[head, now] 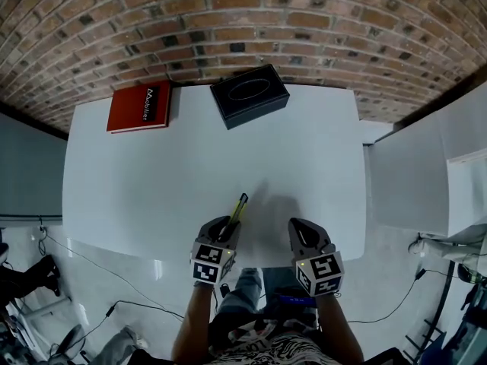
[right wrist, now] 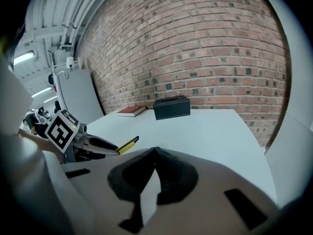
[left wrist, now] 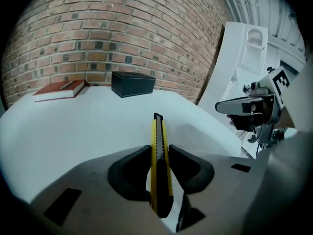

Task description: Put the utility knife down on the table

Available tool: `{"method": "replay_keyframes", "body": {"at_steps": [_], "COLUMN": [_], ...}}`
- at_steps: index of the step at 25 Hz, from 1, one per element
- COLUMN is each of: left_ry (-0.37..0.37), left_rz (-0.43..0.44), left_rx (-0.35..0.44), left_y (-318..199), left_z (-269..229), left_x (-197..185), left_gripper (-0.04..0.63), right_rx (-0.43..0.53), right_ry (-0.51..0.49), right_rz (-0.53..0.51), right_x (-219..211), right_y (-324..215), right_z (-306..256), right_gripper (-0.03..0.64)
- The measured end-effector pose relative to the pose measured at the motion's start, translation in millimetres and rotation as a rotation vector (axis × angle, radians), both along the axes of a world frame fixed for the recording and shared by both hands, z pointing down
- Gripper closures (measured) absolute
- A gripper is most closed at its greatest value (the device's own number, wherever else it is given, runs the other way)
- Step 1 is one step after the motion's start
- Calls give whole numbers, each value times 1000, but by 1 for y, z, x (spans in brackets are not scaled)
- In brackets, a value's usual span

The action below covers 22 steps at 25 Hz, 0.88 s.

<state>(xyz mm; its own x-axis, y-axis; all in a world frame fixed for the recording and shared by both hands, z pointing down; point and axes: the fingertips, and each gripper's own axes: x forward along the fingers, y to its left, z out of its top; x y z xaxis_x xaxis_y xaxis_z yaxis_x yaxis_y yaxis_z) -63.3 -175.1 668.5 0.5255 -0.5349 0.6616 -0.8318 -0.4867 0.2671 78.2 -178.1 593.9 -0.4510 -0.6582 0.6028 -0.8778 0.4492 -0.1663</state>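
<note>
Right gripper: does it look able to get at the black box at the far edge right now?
Probably yes. The right gripper is shut and empty, and only bare table lies between it and the black box. It's a stretch, though.

Utility knife (head: 239, 207): from the head view we see only its front part; the left tool (head: 226, 226) covers the rest.
Right gripper view: only the utility knife's yellow tip shows, at 9 o'clock.
Red book (head: 140, 106): the white lettering is too small for us to read.
Black box (head: 249, 95): we cannot make out the oval lid mark.
Person (head: 259, 348): cut off at 6 o'clock.
Floor (head: 99, 280): dark shapes (head: 27, 276) at 8 o'clock, cut off by the edge, unidentifiable.
</note>
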Motion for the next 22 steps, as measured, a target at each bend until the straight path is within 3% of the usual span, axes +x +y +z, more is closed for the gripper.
{"method": "replay_keyframes", "body": {"at_steps": [22], "left_ry": [-147], "left_rz": [108], "left_rx": [-71], "left_y": [9], "left_z": [43], "left_x": [4], "left_gripper": [472], "right_rx": [-13], "right_ry": [-4], "right_rz": [-23], "right_x": [-4], "right_y": [-9], "right_z": [2], "right_gripper": [610]}}
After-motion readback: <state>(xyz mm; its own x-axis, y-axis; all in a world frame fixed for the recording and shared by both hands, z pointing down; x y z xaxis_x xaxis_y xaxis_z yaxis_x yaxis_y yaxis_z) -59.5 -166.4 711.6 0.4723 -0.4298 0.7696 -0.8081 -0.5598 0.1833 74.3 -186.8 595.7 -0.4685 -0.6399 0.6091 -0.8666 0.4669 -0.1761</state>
